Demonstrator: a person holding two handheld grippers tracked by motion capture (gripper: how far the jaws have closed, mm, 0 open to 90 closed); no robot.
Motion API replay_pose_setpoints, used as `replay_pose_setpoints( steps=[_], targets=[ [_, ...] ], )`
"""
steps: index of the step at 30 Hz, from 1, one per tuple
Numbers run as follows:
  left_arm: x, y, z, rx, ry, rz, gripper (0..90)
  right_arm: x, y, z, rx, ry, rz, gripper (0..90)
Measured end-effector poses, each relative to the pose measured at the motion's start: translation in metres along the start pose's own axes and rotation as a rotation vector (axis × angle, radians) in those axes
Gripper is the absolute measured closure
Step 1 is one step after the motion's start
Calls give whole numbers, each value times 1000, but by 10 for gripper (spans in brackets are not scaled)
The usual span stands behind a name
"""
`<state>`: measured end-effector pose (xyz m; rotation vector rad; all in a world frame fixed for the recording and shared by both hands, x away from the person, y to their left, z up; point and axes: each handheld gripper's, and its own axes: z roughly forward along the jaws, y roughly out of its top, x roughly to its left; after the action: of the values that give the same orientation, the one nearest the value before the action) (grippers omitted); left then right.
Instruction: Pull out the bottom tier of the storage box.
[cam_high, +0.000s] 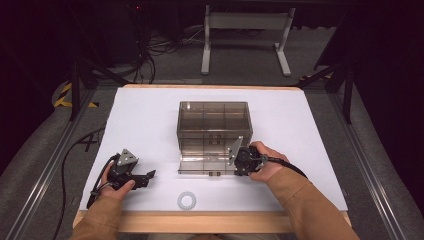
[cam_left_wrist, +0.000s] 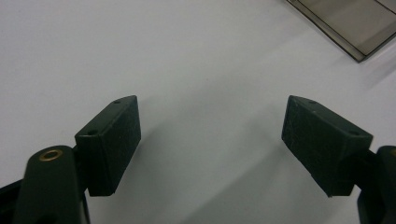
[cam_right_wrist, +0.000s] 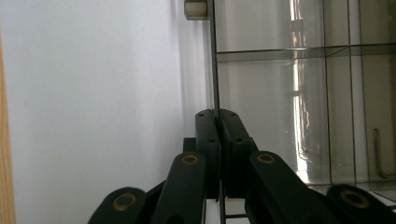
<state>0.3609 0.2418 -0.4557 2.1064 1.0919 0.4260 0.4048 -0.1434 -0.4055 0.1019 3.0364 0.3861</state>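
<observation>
A smoky clear box with inner dividers stands mid-table, its front flap folded down flat toward me. My right gripper is at the flap's right end. In the right gripper view the jaws are shut on the flap's thin edge, with the box's compartments behind. My left gripper rests low over the white mat at the left, pointing right. Its jaws stand wide open with nothing between them, and a corner of the flap lies beyond.
A small white ring lies on the mat near the front edge, between my hands. The white mat covers a wooden table with its front lip showing. A white stand and cables sit on the floor behind.
</observation>
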Motion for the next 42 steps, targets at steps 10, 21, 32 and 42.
replay_pose_setpoints(
  steps=[10,21,32,42],
  targets=[
    [0,0,0,-2,2,-1,206,4,0,-1,2,34,-9,885],
    [-1,0,0,-2,2,-1,206,4,-1,0,4,42,-11,885],
    [0,0,0,4,3,-3,207,5,-1,0,3,40,-2,879],
    [0,1,1,4,2,0,207,8,-6,-8,-52,18,39,789]
  ],
)
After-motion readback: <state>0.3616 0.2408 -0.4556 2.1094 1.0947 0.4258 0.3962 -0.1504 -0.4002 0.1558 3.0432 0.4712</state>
